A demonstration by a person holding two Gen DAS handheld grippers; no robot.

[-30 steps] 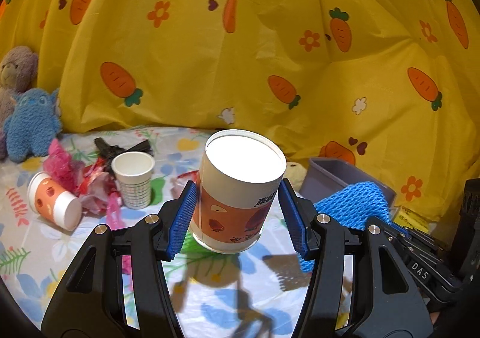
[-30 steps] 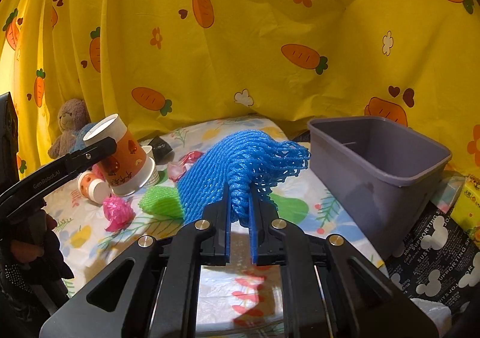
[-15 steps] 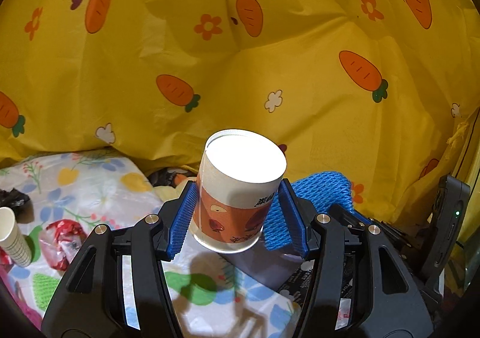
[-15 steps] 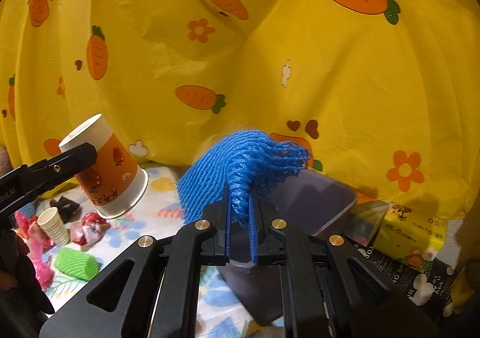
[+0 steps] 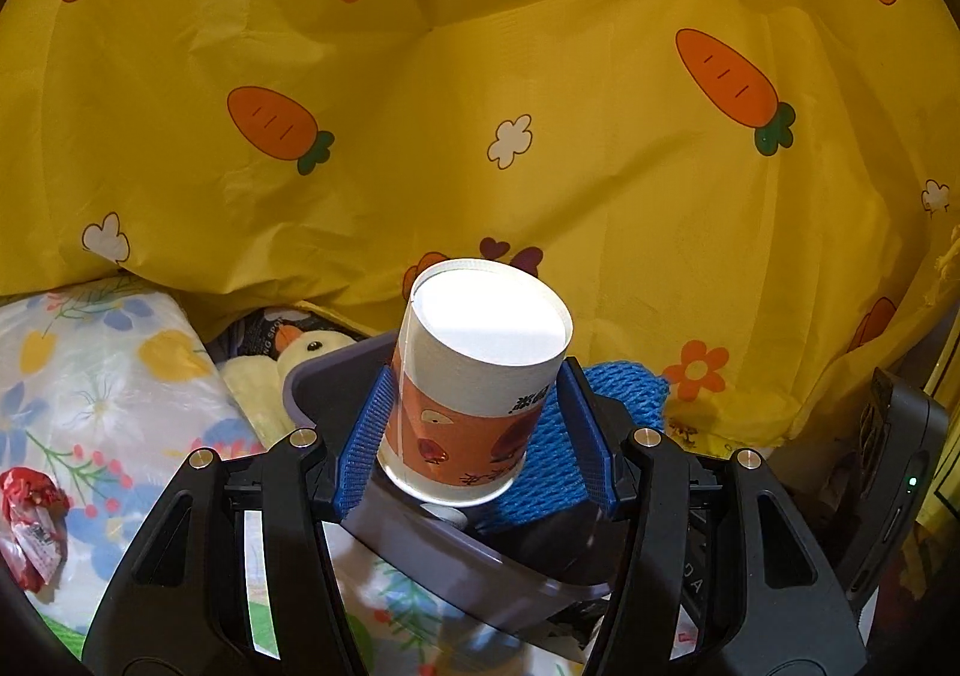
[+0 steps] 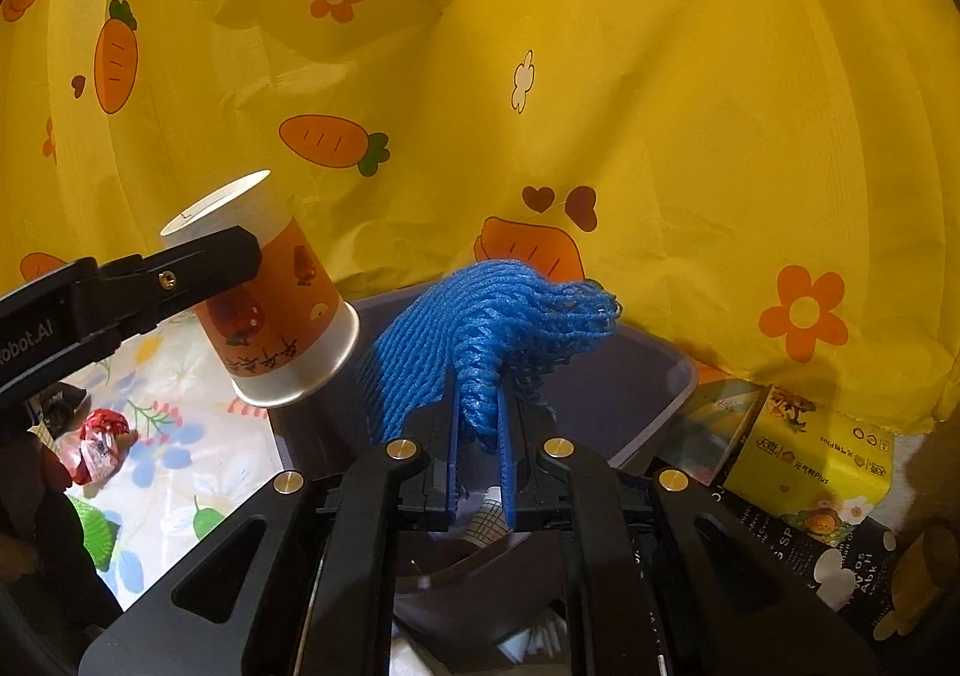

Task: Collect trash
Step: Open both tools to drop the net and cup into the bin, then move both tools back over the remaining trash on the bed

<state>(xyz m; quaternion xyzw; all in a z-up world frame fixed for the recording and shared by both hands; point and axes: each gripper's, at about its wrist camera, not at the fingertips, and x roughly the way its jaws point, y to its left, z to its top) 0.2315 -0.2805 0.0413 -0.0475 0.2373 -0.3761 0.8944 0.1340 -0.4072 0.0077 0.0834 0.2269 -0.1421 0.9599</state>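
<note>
Left tool (image 5: 477, 436): clamped on the orange-and-white paper cup (image 5: 474, 406), held upside down, base toward the camera, low centre of the left view.
Right tool (image 6: 480, 430): pressed nearly together, pinching the blue foam net (image 6: 486, 328), centre of the right view.
Change: a second ago both loads hung over the flowered surface (image 5: 90, 376) among the litter; now carried across, with the grey bin (image 5: 336, 376) directly under the cup and behind the net.
Bin: at lower centre in both views, its rim just below the cup; net showing past the cup at right of centre.
Left behind: red wrapper (image 5: 30, 508) at lower left of the left view, well apart from the bin; green net (image 6: 96, 532) at lower left of the right view.
Meaning: transport apparently done; release over the bin likely next, then back for the rest.
Risk: cup close to the bin's near wall, so could tip outside if let go too soon.
</note>
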